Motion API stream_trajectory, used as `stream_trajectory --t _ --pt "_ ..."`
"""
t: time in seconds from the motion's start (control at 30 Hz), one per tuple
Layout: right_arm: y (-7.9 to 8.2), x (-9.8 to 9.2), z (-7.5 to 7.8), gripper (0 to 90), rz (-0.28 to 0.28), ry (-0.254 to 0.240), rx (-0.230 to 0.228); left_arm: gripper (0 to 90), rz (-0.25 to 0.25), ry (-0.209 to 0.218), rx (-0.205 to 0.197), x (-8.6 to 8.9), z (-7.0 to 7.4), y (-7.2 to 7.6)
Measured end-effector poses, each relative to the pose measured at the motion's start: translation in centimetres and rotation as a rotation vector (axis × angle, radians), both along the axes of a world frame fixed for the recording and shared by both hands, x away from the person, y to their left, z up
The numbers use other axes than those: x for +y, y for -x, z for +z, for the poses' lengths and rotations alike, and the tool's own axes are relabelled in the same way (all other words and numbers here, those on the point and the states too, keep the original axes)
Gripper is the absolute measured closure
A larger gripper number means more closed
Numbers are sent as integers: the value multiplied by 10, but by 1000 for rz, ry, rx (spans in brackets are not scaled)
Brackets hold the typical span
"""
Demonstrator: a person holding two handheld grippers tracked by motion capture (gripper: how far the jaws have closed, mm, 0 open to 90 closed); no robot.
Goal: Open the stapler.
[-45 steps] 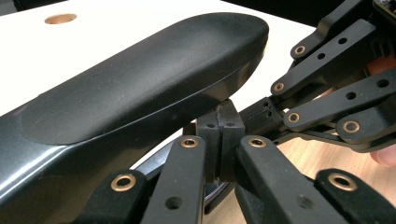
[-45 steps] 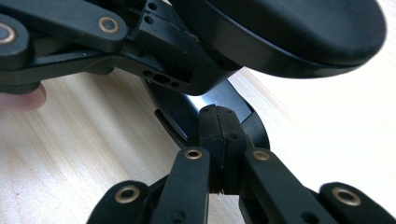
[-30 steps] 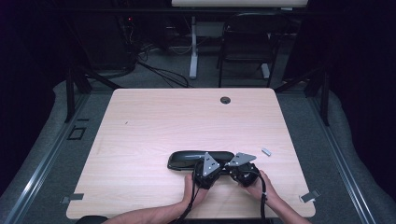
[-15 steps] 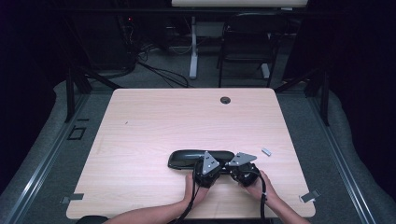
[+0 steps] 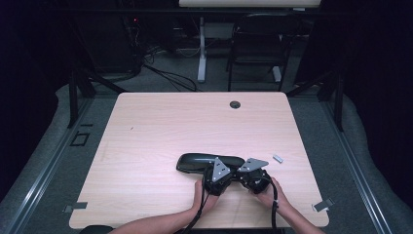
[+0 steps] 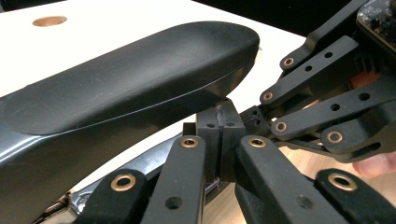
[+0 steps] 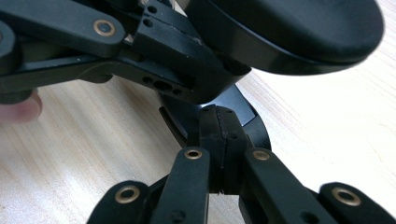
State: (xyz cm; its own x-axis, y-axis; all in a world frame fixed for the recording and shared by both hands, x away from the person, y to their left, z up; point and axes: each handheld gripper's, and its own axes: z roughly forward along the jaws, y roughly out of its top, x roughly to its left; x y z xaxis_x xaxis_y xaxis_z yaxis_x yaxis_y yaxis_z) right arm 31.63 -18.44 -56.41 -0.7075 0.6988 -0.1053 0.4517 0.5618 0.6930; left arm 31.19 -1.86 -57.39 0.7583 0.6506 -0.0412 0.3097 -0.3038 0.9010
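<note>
Hand-held grippers (image 5: 237,176) hide black case's (image 5: 195,162) right end.

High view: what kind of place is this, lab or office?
Probably a lab or recording workspace rather than an office: a bare wooden table on grey carpet with dark surroundings, a tangle of cables on the floor behind it, and a folding chair beside a white desk leg.

Lying on a pale wood-grain counter (image 5: 146,146): a long glossy black case (image 5: 195,162) near the front edge, and a small grey piece (image 5: 277,158) just to its right. Sitting near the far edge, a round grommet hole (image 5: 235,104).
</note>
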Motion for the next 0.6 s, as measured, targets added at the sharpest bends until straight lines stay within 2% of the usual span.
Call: stream_trajectory --t 0.37,0.4,0.43,0.5,0.53,0.57,0.6 --pt "1 0 -1 900 -1 -5 -8 900 -11 18 13 1 0 -2" --pt "0 0 -1 900 -2 -7 -11 900 20 59 -72 3 7 0" --pt "0 -1 -1 900 2 -9 -10 900 18 71 -122 5 19 -2" --pt "0 -1 -1 900 1 -4 -12 900 33 161 -225 12 55 -8" --pt "0 -1 -1 900 -2 -12 -16 900 29 174 -261 14 68 -8" --pt "0 0 -2 900 -2 -19 -9 900 27 188 -256 15 75 -8" --pt "1 0 -1 900 -6 -6 -11 900 25 181 -246 16 75 -7"
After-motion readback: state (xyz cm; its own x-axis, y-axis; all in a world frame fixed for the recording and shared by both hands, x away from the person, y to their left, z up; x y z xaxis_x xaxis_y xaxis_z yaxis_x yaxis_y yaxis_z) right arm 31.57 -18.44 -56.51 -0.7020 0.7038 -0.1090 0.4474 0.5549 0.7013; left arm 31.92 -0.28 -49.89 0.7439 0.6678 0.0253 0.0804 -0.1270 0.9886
